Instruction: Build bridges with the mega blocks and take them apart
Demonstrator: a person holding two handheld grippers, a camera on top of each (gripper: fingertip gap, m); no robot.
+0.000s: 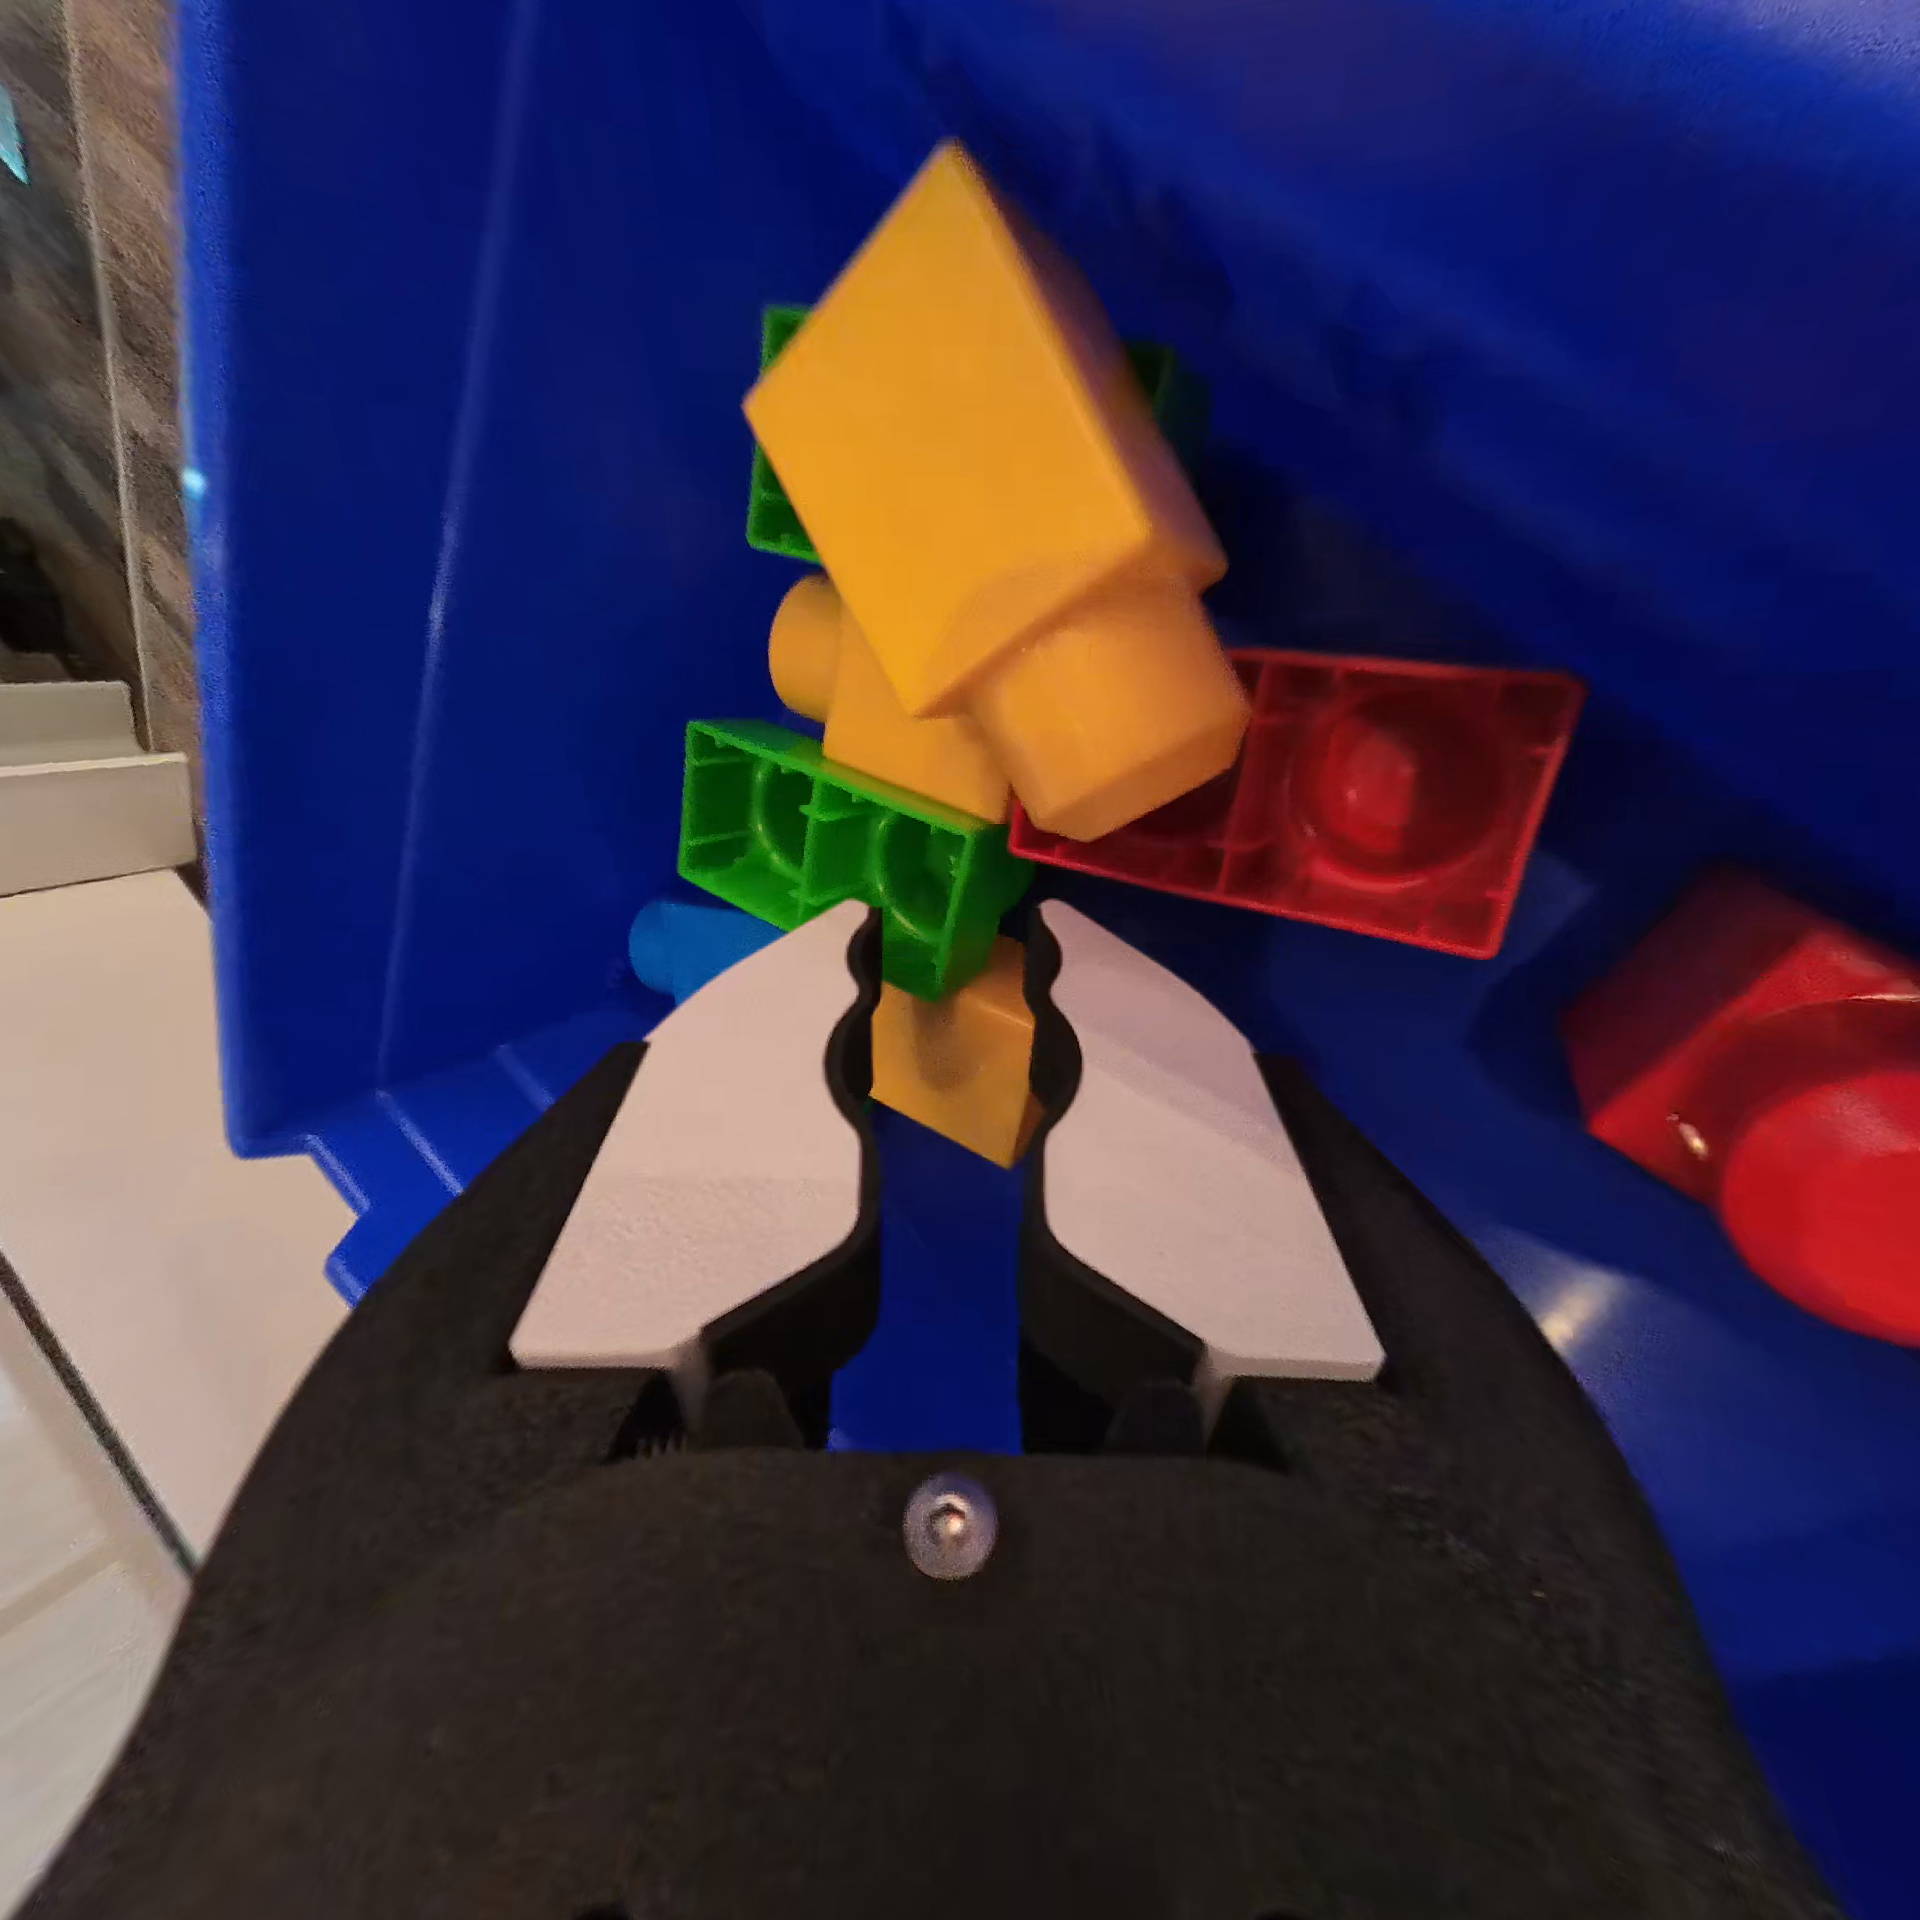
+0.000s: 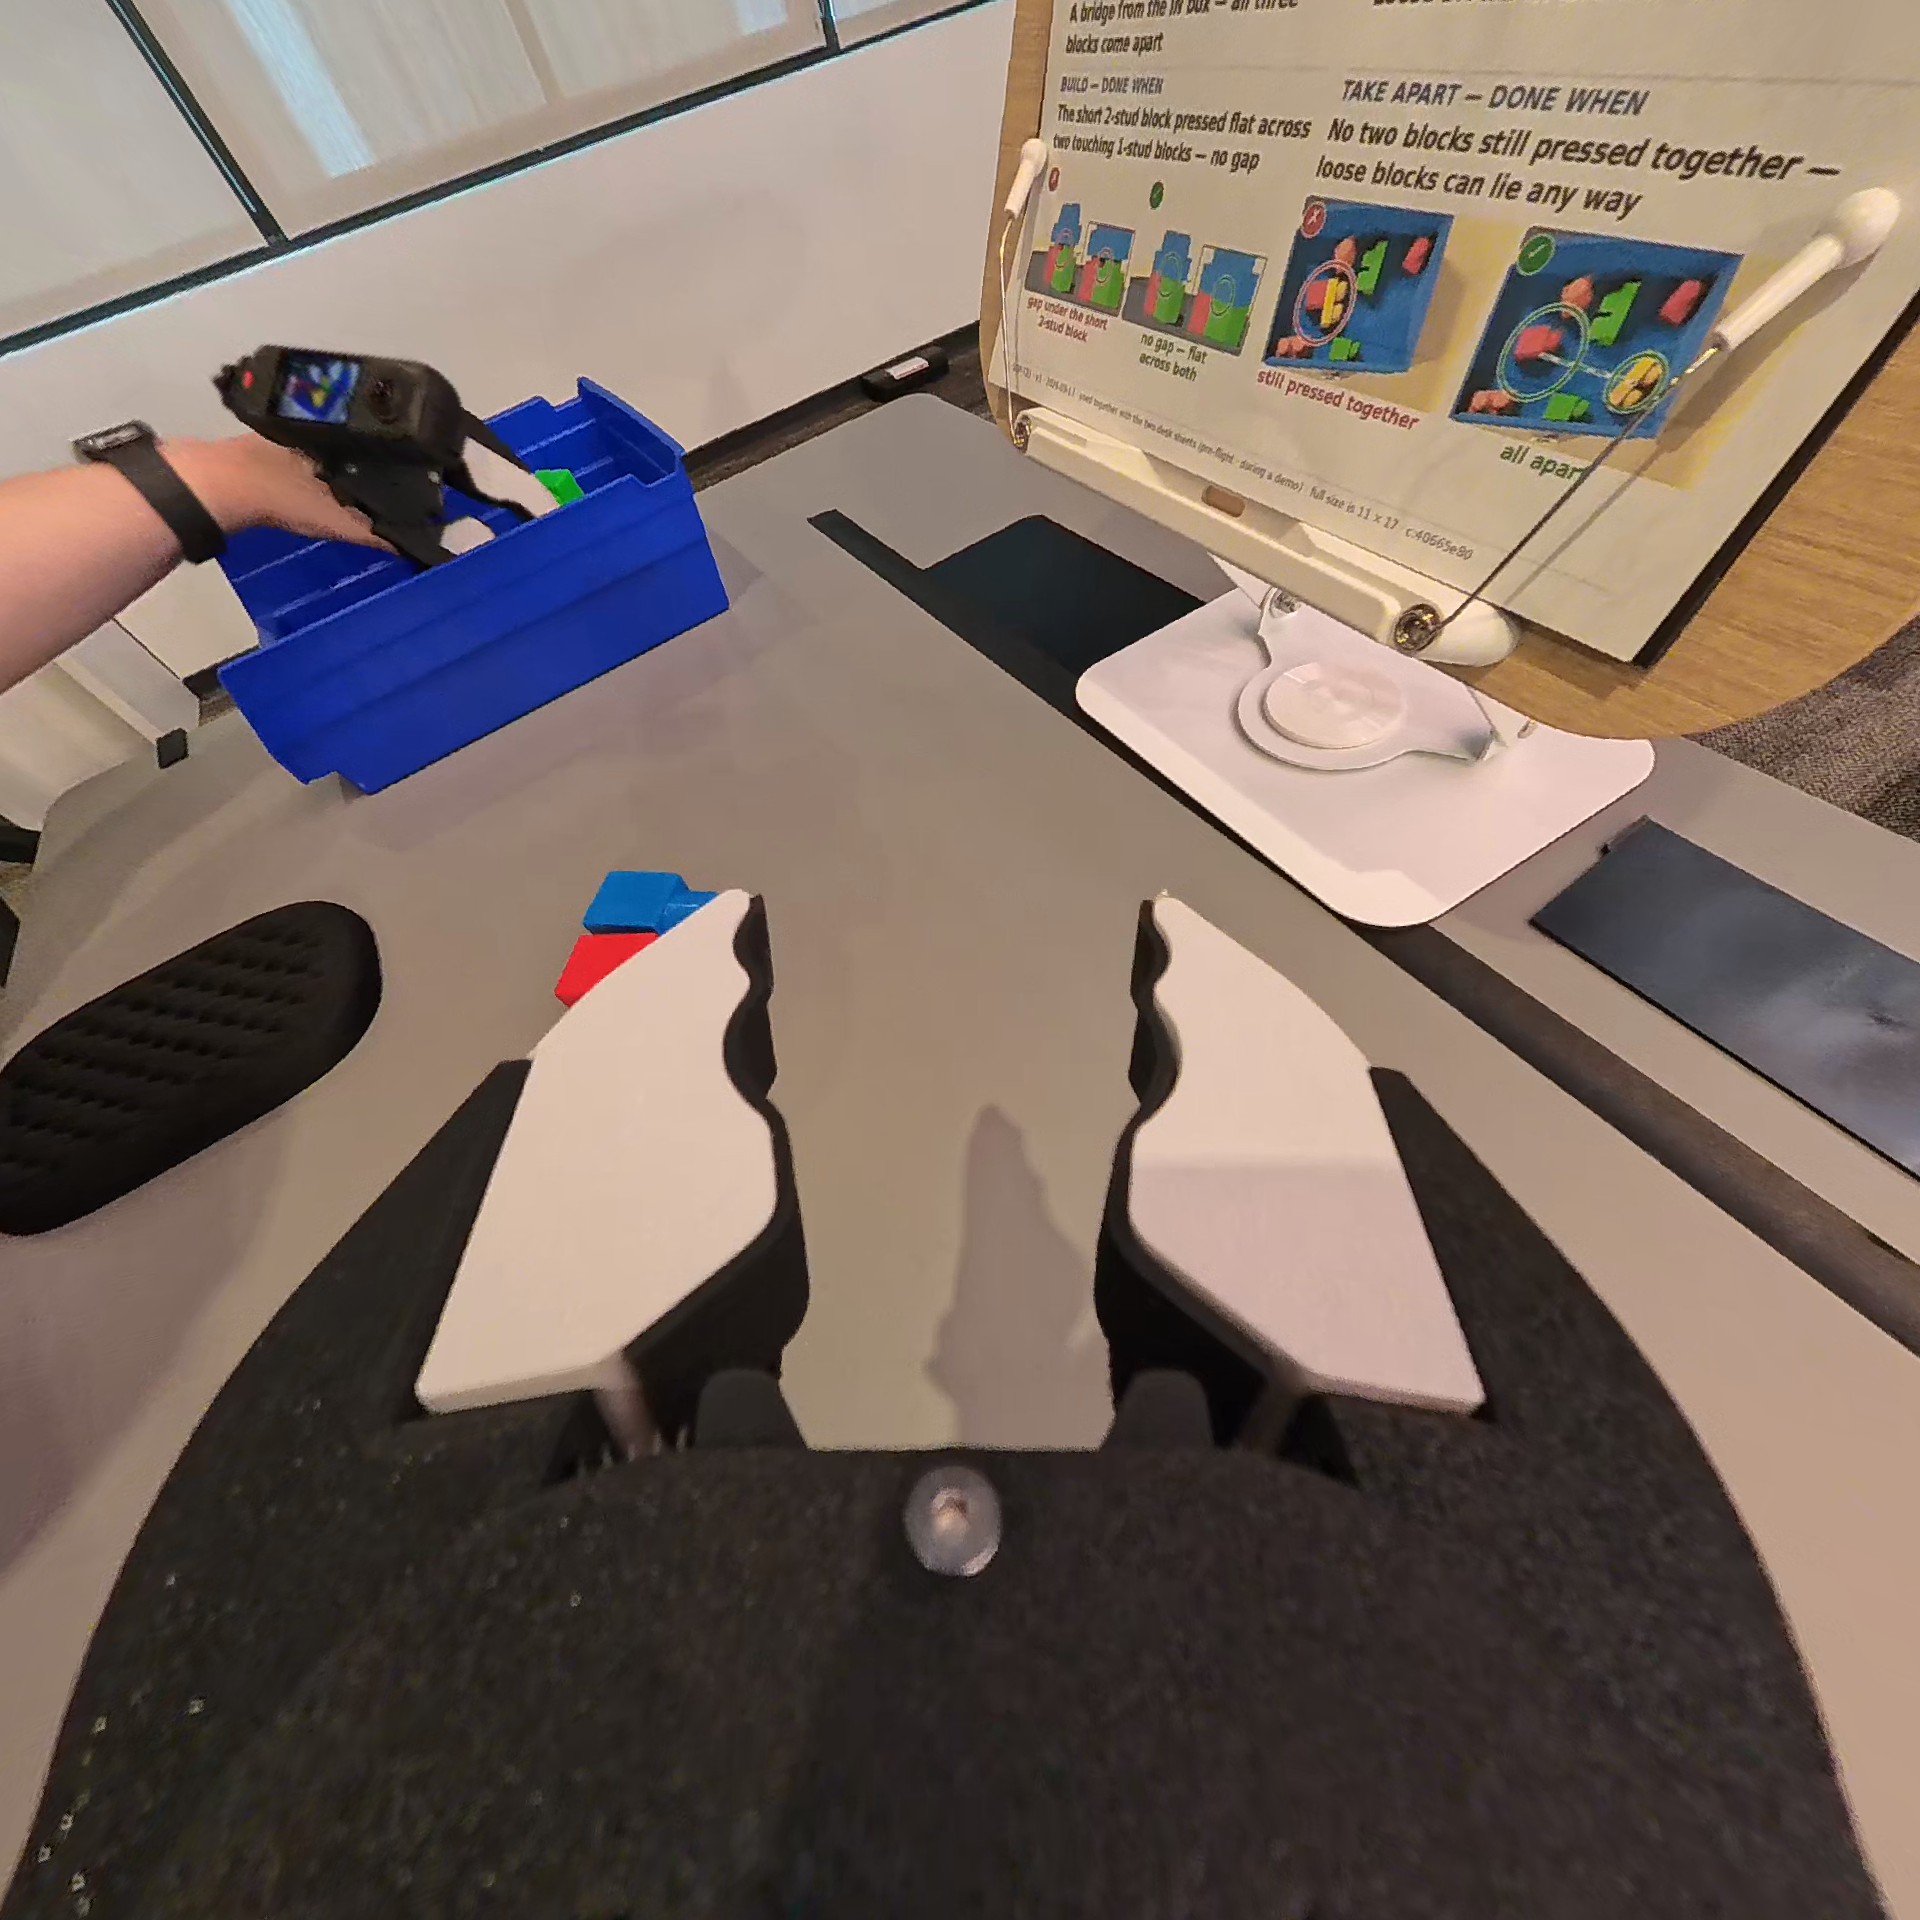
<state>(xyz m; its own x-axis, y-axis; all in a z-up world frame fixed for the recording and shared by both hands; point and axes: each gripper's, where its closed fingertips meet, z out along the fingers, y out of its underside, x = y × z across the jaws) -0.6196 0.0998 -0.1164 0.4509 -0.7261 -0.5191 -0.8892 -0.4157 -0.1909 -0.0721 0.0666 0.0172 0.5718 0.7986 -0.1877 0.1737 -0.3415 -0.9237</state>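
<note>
My left fingers are nearly closed, pinching a small yellow plastic block between their grey pads, inside the blue plastic bin. A green two-stud plastic block, hollow underside towards me, sits just above that yellow block and touches it; I cannot tell whether the two are pressed together. Above it a larger yellow plastic block hangs tilted, stud pointing down to the right, blurred. Behind it lies another green block, mostly hidden. A red two-stud plastic block shows its hollow underside to the right, and a second red block lies at the bin's right side. A blue stud peeks out left of my left fingers.

My right fingers are spread wide with nothing between them, hovering over the grey bench. Just beside the left pad, a small blue plastic block sits against a small red plastic block, near the bench's middle. The blue bin stands towards the far left corner of the bench, with a person's hand holding the left gripper down into it. A white stand carrying a printed instruction sheet occupies the far right side. A black perforated pad lies at the bench's left edge.
</note>
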